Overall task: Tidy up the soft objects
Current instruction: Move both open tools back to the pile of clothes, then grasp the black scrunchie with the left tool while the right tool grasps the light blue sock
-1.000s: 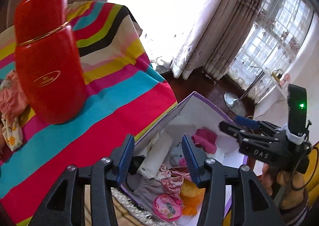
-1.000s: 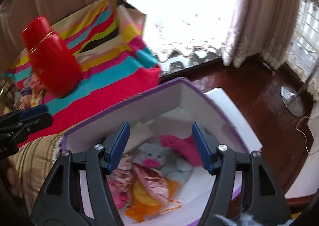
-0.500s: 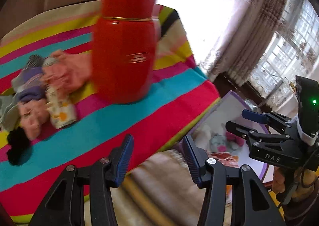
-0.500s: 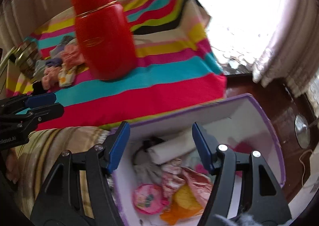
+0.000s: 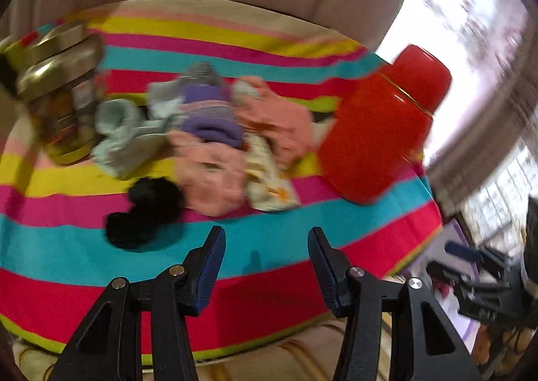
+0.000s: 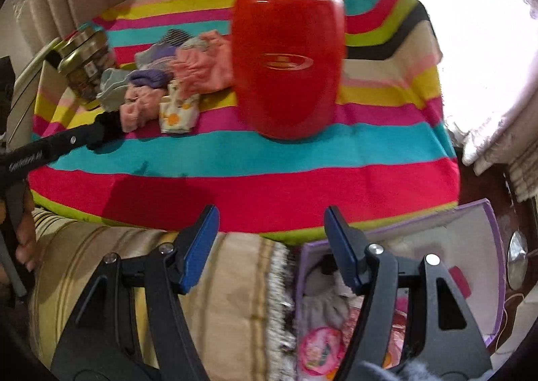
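Note:
A pile of soft things (image 5: pixel 215 132) lies on the striped cloth (image 5: pixel 285 266): pink, purple, grey and patterned socks and a black one (image 5: pixel 144 213). The pile also shows in the right wrist view (image 6: pixel 175 82). My left gripper (image 5: pixel 265 263) is open and empty, just in front of the pile. My right gripper (image 6: pixel 270 246) is open and empty, above the cloth's near edge and a purple box (image 6: pixel 484 233) that holds soft toys.
A red flask (image 5: pixel 380 132) stands right of the pile; in the right wrist view it (image 6: pixel 289 55) is straight ahead. A glass jar (image 5: pixel 57 95) with a gold lid stands left of the pile. Curtains hang behind.
Both grippers swung left, away from the purple box and toward the sock pile. The left one now faces the pile; the box has slid to the right edge of its view.

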Motion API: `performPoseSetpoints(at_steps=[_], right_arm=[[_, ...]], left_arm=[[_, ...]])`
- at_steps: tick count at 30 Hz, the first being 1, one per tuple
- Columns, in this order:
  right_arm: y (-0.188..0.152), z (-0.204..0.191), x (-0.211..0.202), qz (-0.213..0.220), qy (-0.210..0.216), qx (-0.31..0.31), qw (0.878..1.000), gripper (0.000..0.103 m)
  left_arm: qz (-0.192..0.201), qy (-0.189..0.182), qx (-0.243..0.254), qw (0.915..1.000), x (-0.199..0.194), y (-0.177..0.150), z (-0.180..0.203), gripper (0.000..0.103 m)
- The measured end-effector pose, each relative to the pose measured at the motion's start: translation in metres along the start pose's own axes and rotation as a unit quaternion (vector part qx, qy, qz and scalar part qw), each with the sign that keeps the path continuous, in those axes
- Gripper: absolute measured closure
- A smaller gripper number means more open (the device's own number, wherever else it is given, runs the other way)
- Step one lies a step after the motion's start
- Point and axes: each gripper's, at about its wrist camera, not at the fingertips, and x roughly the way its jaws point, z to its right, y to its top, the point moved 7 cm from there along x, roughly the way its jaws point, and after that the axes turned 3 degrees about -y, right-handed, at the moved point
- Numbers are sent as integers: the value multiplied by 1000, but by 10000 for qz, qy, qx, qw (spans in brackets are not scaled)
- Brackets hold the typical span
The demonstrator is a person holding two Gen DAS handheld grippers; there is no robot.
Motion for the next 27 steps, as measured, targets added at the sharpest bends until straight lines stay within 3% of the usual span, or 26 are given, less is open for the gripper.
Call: performPoseSetpoints(at_steps=[5,10,19,27], right_arm=[[17,-31,2,98,110,-295,9995,35],[32,-54,7,127,266,-446,9986,35],[62,-96,20,206,487,-686,9962,35],[91,-131,33,251,615,-953,9932,35]], left_arm=[[146,345,-530,9979,-3,8,-47,51],[-8,377,-975,9945,9,5,-82,51],[-275,359,-1179,9920,36,0,-104,51],[-295,168,-1009,9943,51,8,-102,51]])
